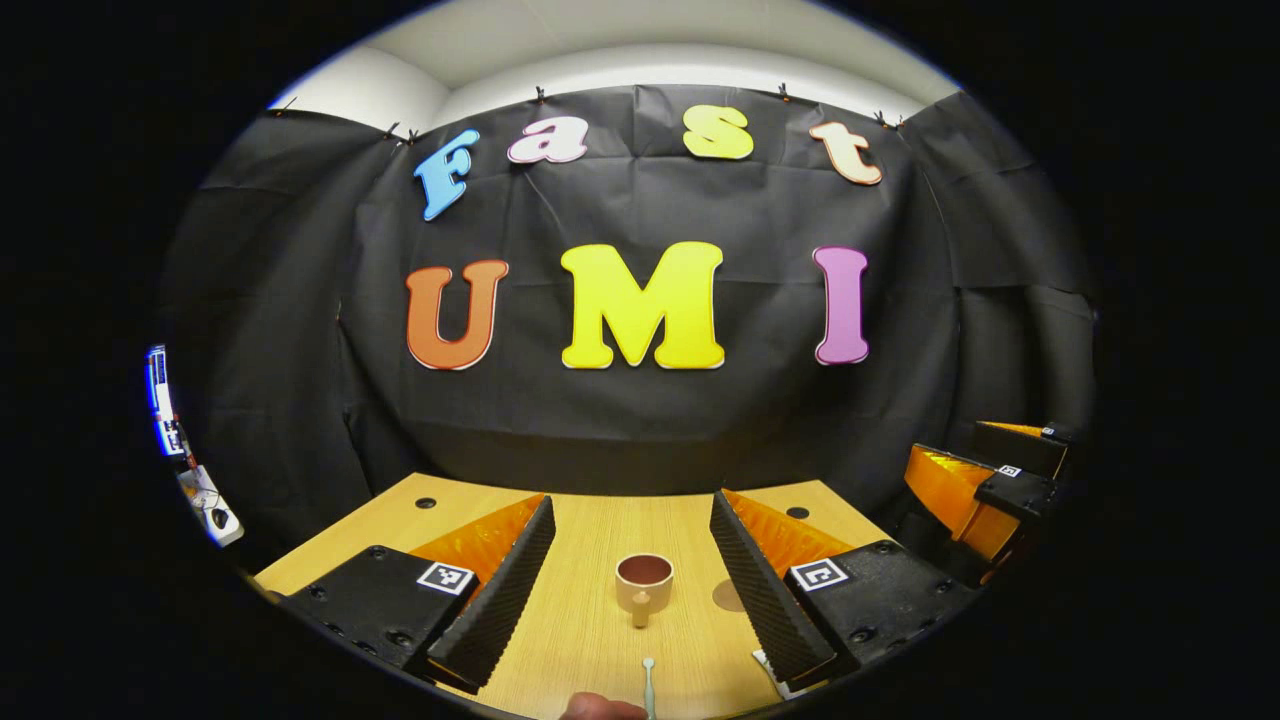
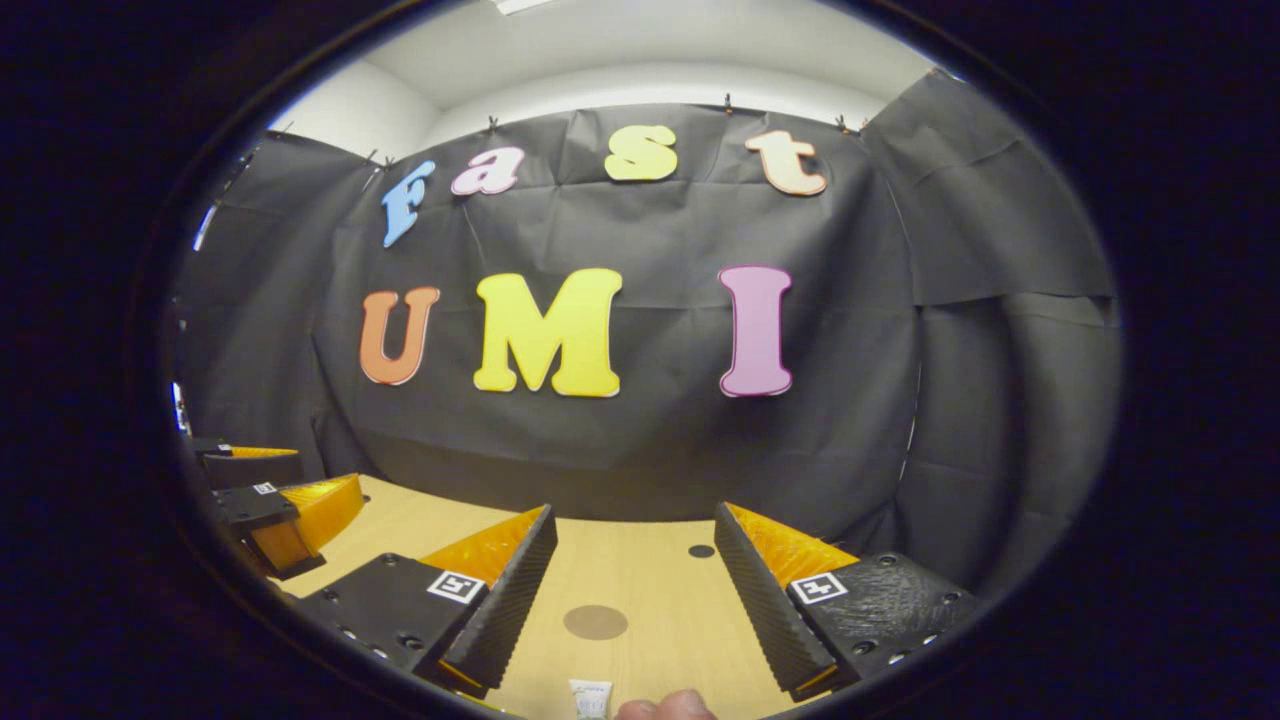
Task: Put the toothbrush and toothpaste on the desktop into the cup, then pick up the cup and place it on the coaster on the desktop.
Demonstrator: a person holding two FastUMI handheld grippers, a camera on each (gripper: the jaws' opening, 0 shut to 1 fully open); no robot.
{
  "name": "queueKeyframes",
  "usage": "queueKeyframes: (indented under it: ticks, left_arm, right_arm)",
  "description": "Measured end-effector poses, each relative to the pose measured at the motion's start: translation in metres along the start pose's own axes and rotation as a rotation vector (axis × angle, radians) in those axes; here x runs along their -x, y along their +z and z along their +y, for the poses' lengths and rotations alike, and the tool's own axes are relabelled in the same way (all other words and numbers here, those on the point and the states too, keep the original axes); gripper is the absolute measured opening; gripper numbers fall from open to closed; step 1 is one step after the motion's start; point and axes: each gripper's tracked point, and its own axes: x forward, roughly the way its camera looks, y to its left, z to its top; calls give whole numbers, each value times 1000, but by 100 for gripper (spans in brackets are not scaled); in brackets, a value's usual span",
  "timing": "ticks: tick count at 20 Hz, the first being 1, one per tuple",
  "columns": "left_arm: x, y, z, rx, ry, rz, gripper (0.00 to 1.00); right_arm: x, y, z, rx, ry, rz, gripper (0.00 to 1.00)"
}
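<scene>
Toothbrush point(image 1: 648, 685) lies on table point(image 1: 590, 620) just before cup point(image 1: 643, 585), long axis pointing at cup handle, centred between spread, empty fingers point(image 1: 745, 570) of left gripper point(image 1: 632, 590). Toothpaste point(image 2: 590, 698) lies nearer than coaster point(image 2: 595, 622), between parted, empty fingers point(image 2: 505, 590) of right gripper point(image 2: 630, 600). Coaster sits right of cup, bare. Cup looks empty inside.

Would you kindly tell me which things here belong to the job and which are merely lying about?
Job:
cup
toothbrush
toothpaste
coaster
left claw, open
right claw, open

Lying about:
desk, holes in its top
clutter beyond the cloth
</scene>
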Motion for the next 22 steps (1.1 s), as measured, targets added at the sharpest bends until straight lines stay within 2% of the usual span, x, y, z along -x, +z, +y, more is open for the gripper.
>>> queueKeyframes:
  ticks: [5, 6, 14, 20, 22]
  left_arm:
    - [9, -67, 0, 11, -11, 192, 99]
    - [14, -82, -1, 19, -12, 236, 99]
    - [39, -178, -14, 72, -43, 524, 99]
    - [40, -239, -29, 97, -62, 720, 100]
    - [34, -253, -30, 100, -60, 752, 100]
  right_arm:
    - [3, -49, 0, 39, 28, 123, 98]
    - [5, -60, 0, 49, 33, 146, 95]
    - [30, -146, 2, 87, 80, 360, 95]
    - [42, -173, -1, 85, 90, 448, 95]
    - [42, -186, -3, 88, 88, 478, 95]
